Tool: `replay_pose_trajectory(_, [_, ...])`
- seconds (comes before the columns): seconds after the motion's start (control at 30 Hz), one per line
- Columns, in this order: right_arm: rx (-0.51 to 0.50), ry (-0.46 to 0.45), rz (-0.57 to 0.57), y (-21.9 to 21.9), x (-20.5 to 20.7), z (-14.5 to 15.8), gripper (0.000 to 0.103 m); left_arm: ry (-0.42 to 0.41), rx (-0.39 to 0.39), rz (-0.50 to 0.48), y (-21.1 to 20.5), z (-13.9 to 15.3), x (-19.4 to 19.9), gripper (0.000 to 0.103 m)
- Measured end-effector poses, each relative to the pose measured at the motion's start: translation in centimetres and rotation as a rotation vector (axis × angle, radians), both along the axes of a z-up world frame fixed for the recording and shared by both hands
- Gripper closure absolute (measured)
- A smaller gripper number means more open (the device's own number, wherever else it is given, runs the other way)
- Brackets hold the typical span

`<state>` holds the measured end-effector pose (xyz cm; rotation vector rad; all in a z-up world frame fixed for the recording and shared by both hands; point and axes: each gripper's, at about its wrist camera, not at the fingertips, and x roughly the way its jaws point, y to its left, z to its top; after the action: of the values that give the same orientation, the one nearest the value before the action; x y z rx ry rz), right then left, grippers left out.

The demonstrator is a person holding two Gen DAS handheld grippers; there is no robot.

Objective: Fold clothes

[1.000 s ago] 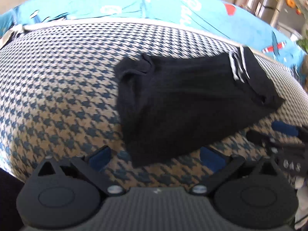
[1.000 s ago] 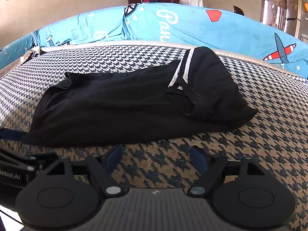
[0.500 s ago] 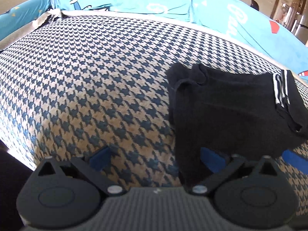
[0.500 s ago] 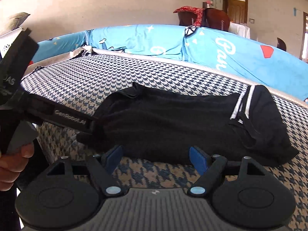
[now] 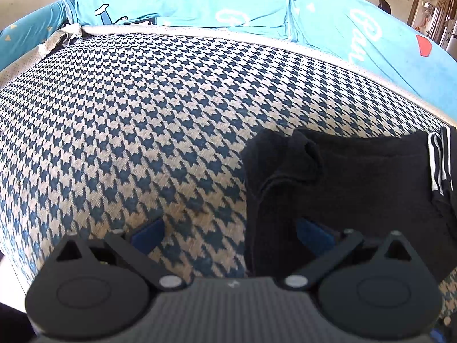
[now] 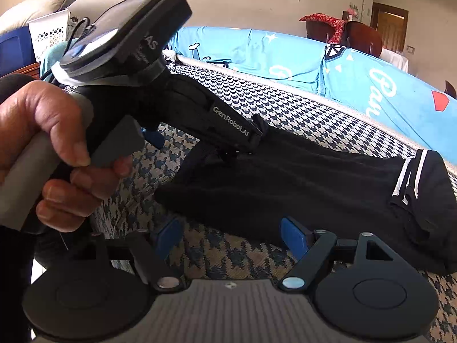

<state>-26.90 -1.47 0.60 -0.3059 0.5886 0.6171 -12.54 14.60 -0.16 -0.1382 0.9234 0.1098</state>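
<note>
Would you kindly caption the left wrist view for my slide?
Open left gripper straddling the black garment's edge on houndstooth cover.

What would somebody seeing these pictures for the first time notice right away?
Probably the black garment with white stripes at one end, lying crumpled on the houndstooth sofa seat. Next, in the right wrist view, the hand gripping the left claw tool at the garment's left end. Behind runs a bright blue printed cover.
</note>
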Motion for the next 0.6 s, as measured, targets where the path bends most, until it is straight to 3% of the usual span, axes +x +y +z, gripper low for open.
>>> replay_pose_trajectory(0.13, [-0.011, 0.0, 0.012, 0.5, 0.2, -0.4, 0.025, 0.003, 0.019, 0.047, 0.9, 0.0, 2.2, 0.0])
replay_pose_trajectory(0.27, [-0.025, -0.009, 0.033, 1.0, 0.1, -0.6, 0.025, -0.008, -0.037, 0.172, 3.6, 0.6, 3.4, 0.0])
replay_pose_trajectory(0.37, [-0.028, -0.014, 0.046, 1.1, 0.1, -0.6, 0.025, -0.013, -0.036, 0.251, 4.8, 0.8, 3.2, 0.0])
replay_pose_trajectory(0.6, [-0.048, -0.03, 0.072, 2.0, 0.5, -1.0, 0.025, -0.008, -0.055, 0.222, 4.2, 0.9, 2.8, 0.0])
